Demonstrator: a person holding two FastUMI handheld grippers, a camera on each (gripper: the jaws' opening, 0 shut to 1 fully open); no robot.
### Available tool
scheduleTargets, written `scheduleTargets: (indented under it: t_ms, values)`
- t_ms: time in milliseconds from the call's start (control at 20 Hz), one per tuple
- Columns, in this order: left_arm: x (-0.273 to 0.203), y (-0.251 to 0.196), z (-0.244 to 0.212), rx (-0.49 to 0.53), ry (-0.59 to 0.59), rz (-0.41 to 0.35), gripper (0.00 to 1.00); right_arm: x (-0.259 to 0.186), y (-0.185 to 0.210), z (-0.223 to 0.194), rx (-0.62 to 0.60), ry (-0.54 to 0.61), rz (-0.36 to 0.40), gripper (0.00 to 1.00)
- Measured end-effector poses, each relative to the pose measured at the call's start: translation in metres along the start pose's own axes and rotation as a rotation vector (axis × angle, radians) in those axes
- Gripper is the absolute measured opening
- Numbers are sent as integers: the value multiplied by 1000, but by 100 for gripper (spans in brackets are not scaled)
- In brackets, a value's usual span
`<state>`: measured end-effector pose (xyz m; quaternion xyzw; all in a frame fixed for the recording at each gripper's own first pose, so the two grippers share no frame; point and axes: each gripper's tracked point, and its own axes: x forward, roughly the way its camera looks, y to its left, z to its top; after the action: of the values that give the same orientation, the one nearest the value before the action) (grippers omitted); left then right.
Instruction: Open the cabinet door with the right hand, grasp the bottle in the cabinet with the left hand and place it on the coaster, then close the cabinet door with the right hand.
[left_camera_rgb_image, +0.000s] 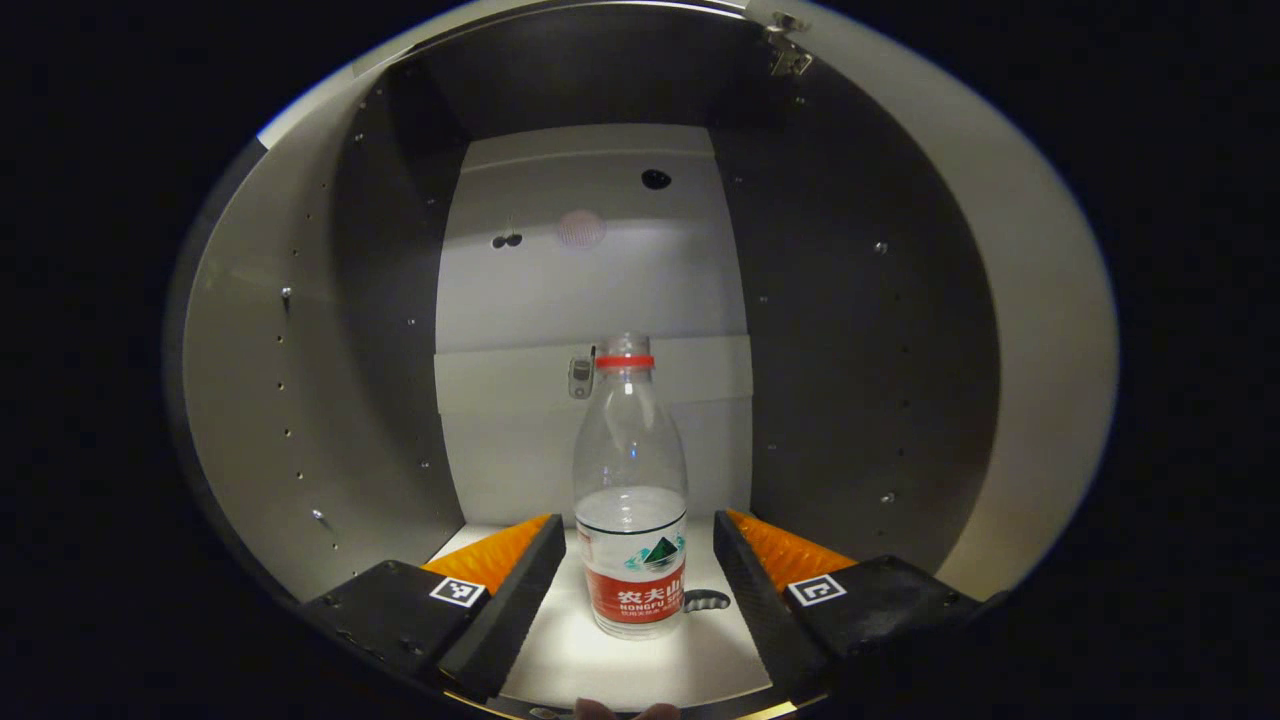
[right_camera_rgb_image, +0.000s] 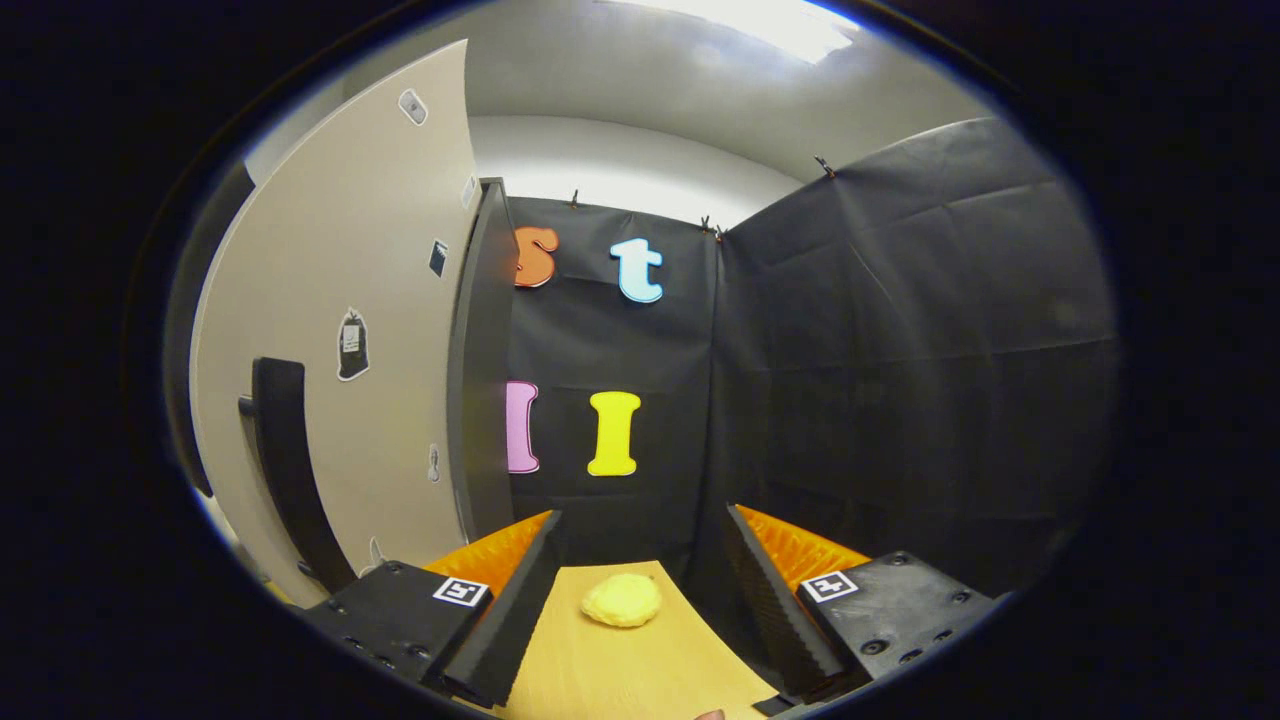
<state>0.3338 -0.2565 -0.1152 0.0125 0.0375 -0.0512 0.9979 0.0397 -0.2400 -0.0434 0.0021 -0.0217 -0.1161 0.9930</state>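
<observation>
Left gripper view first: the left gripper (left_camera_rgb_image: 640, 545) sits inside the open cabinet (left_camera_rgb_image: 860, 330), fingers spread wide, and the bottle (left_camera_rgb_image: 630, 500) stands upright right between them on the pale cabinet floor. There is a clear gap on each side, so neither finger touches it. The bottle is clear plastic with a little water low down, a red-and-white label near the base and a red ring at the neck. Behind it rises the light back panel, dark side walls to left and right, and a metal hinge (left_camera_rgb_image: 788, 55) up at the top right.

Over to the right gripper view: the right gripper (right_camera_rgb_image: 640, 550) is also wide open and holds nothing. Just ahead of it, between the fingers, a small yellow coaster (right_camera_rgb_image: 621, 599) lies flat on the wooden table (right_camera_rgb_image: 640, 670). To the left stands the cabinet door (right_camera_rgb_image: 340, 330), swung open, pale with a dark vertical handle (right_camera_rgb_image: 290, 470) at its near side, well apart from the gripper. The coaster is bare.
</observation>
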Motion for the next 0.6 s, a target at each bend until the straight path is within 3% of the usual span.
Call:
scheduleTargets:
  t_ms: [250, 400, 450, 600]
  values:
    - [27, 5, -11, -25, 28, 27, 94, 8, -15, -7, -19, 7, -35, 98]
    - [35, 7, -14, -24, 28, 31, 93, 11, -7, -10, -9, 10, 10, 98]
    - [33, 6, -13, -26, 32, 27, 76, 11, -3, -10, 16, 10, 33, 97]
    - [21, 11, -5, -22, 22, 25, 75, 13, -11, -13, -16, -3, -1, 97]
